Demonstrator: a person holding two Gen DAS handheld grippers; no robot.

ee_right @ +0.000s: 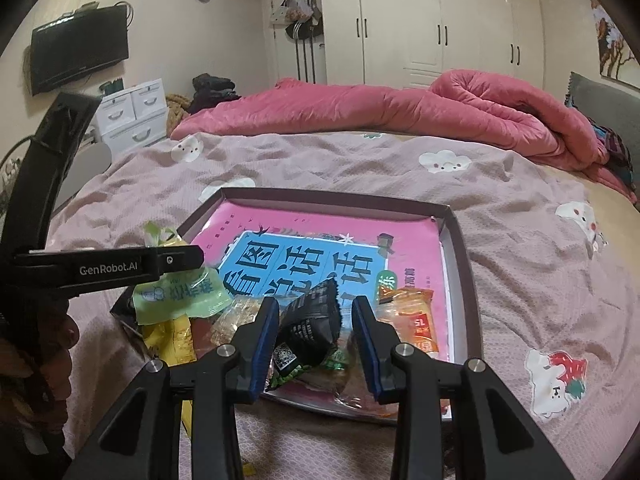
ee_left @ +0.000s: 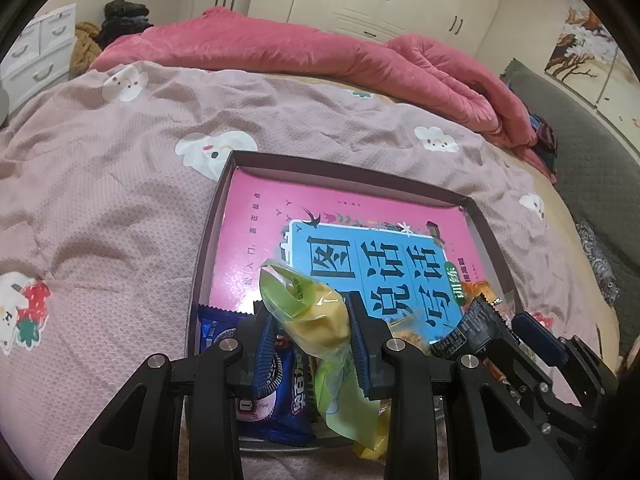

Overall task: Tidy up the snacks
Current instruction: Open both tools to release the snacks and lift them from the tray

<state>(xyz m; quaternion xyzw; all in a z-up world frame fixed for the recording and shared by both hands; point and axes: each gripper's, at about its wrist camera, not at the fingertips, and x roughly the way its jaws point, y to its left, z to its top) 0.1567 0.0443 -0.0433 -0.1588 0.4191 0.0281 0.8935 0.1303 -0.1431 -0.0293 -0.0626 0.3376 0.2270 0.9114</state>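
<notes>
A dark shallow box [ee_left: 216, 208] with a pink book [ee_left: 256, 224] on its floor lies on the bed; its rim also shows in the right wrist view [ee_right: 456, 220]. My left gripper [ee_left: 310, 332] is shut on a green and yellow snack packet [ee_left: 316, 312], held above blue cookie packs [ee_left: 288, 396] at the box's near left corner. My right gripper [ee_right: 316, 340] is open around a black snack packet [ee_right: 312, 320]; its pads flank the packet without visibly pressing it. An orange packet [ee_right: 412, 316] lies to its right. The left gripper [ee_right: 176, 260] shows from the side with the green packet [ee_right: 180, 296].
A pinkish patterned bedsheet [ee_left: 120, 184] surrounds the box. A rolled pink quilt [ee_left: 320, 56] lies at the far side. White drawers [ee_right: 132, 116] and a wall TV [ee_right: 80, 52] stand left, wardrobes [ee_right: 440, 20] behind. A grey headboard [ee_left: 592, 152] is at right.
</notes>
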